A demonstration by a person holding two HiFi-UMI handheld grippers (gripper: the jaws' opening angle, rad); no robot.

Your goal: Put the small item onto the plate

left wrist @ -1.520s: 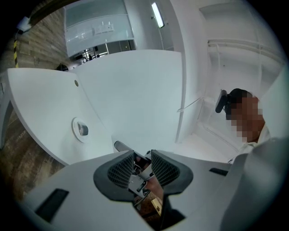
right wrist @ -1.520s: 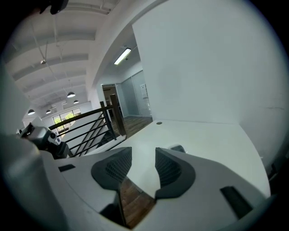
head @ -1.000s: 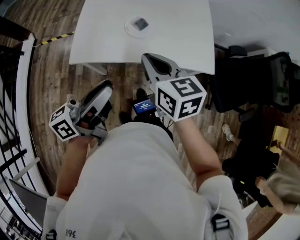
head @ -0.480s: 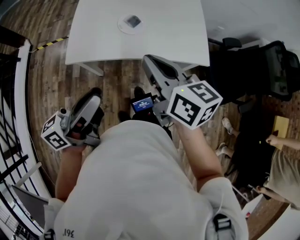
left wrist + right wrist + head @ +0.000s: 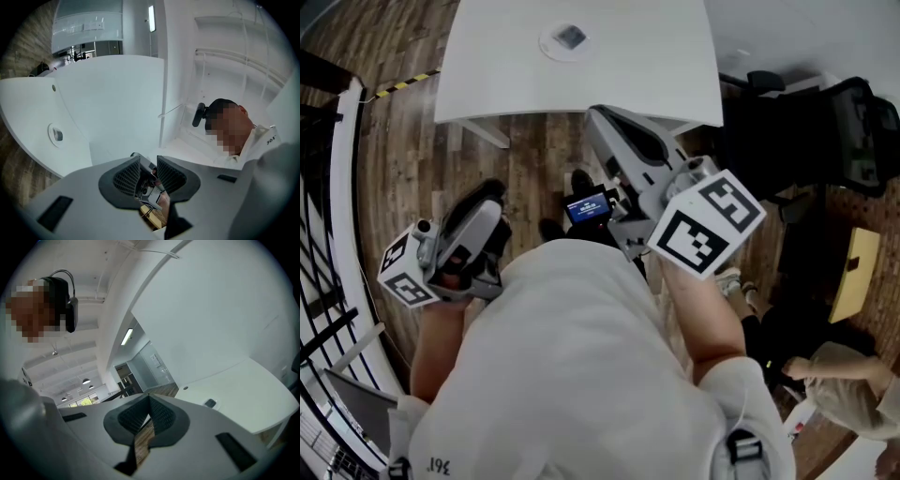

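Your right gripper (image 5: 149,397) was closed on nothing and your left gripper (image 5: 148,162) narrowly parted and empty. The small item (image 5: 571,37) lay on the plate (image 5: 551,48), well back from the table's (image 5: 656,56) near edge.

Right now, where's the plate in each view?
Head view: plate at top, left of centre.
Left gripper view: plate at far left, below mid-height.
Right gripper view: plate right of centre, lower half, tiny.
Shared landmark: the white table under it, in all three views.

The item (image 5: 571,37) lies on the plate (image 5: 547,44), left of centre on the table (image 5: 656,66). The left gripper (image 5: 490,190) hangs short of the table, the right gripper (image 5: 600,118) at its near edge.
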